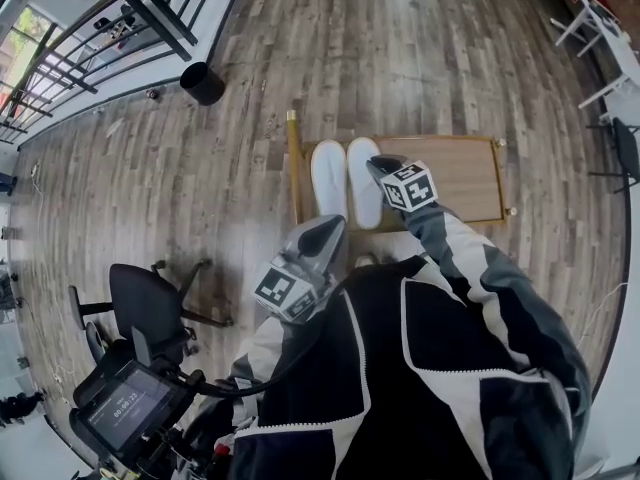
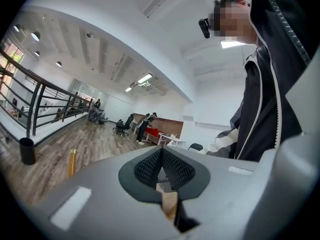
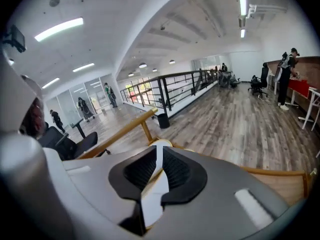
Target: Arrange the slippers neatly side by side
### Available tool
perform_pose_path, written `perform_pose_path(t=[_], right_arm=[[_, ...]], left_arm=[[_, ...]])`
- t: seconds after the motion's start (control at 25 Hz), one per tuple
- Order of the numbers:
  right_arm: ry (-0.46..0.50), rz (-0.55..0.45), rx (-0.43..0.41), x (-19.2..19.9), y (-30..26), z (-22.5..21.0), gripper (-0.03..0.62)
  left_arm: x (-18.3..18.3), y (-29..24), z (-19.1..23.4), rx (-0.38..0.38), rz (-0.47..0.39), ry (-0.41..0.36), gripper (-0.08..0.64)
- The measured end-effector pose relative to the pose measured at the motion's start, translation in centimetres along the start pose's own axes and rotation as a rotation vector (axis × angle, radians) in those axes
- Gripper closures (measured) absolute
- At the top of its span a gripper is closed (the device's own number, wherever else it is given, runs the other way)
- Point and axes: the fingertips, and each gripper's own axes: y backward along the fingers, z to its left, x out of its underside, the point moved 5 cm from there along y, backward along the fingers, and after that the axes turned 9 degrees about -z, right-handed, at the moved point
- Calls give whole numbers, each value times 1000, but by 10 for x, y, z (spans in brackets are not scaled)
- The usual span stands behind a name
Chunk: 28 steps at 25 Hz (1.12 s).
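Neatly enough, the left slipper [image 1: 329,178] and the right slipper [image 1: 364,186], both white, lay side by side at the left end of the low wooden table [image 1: 450,173]. Each ran near to far, just beside the other with only a thin dark line between them (whether they actually touched, I could not tell). Their far ends were close to level.

The right gripper [image 1: 379,164] hung over the near right edge of the right slipper, tilted downward, with its marker cube [image 1: 408,185] just behind it. In the right gripper view its jaws stood narrowly apart and gripped nothing. White of the slipper showed through the slit between the black pads [image 3: 176,171], and the table's golden rail [image 3: 122,130] ran off to the far left beyond.

The left gripper [image 1: 328,230] was held on the near side of the table, close to the person's black-and-white jacket [image 1: 440,368] and clear of both slippers. Its jaws were pressed together at the tips and empty, pointing out level across the room.

Well apart from the table, a black bin [image 1: 203,83] stood on the plank floor [image 1: 420,48] at the far left, near a dark railing [image 1: 90,58]. A black office chair [image 1: 148,303] stood at the near left.
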Motion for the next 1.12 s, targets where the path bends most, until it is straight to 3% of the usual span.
perform_pose_path(t=[0.16, 0.4, 0.68, 1.12], right_arm=[[20, -192, -103, -45, 51, 37, 561], [246, -414, -191, -83, 128, 93, 591], [246, -443, -154, -63, 166, 110, 591], [212, -425, -132, -56, 164, 102, 592]], left_arm=[[-5, -3, 2, -2, -17, -6, 545], [-7, -10, -3, 25, -23, -15, 545], [-7, -15, -7, 56, -19, -20, 544], [-6, -20, -9, 78, -9, -13, 545]])
